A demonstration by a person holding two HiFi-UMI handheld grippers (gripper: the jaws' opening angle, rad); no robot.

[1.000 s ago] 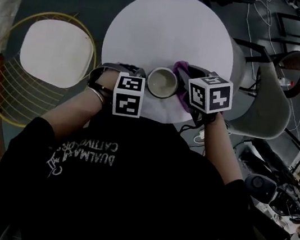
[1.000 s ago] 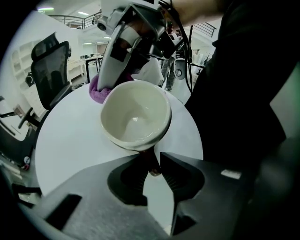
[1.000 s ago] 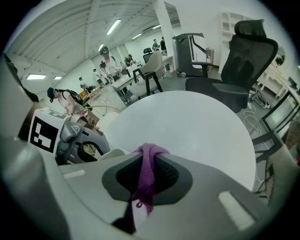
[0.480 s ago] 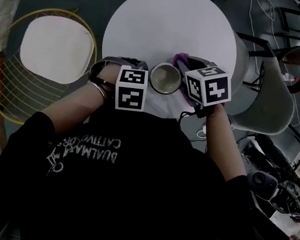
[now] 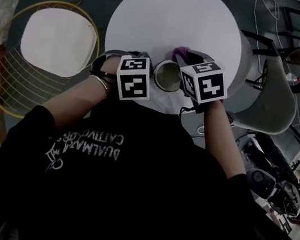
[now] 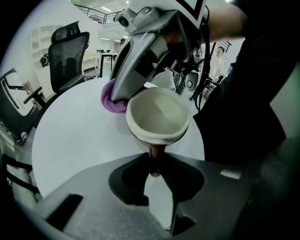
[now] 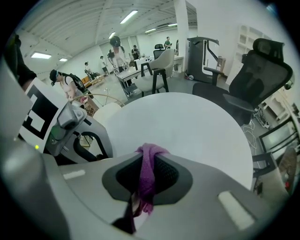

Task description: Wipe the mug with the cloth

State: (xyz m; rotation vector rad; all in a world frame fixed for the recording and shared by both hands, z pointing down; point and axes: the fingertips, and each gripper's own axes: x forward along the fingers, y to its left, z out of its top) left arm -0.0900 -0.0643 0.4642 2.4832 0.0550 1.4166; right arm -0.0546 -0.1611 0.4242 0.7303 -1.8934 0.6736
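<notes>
Nearest, item one: my black shirt (image 5: 127,187), with white lettering that shows upside down in the head view. One line seems to read "CATTIVO"; the rest I cannot make out.

Item two: my left gripper (image 6: 154,172). Its jaws have just been closing and now pinch the brown handle of the mug (image 6: 158,112), with the pads on it and little gap left. Its marker cube carries black-and-white squares and no letters.

Item three: the mug itself. It is cream inside, mouth up and empty, at the near edge of the table (image 5: 173,18), between my two grippers. I cannot tell whether it rests on the top.

Item four: my right gripper (image 7: 146,161), its jaws closed tight on the purple cloth (image 7: 144,180). The cloth bunches against the far right side of the mug, and a tail hangs back through the jaws.

Item five: the table, round, white and unmarked.

Item six, far left: a yellow wire chair (image 5: 2,86) with a white seat.

Item seven, far right: a grey shell chair (image 5: 267,102).
</notes>
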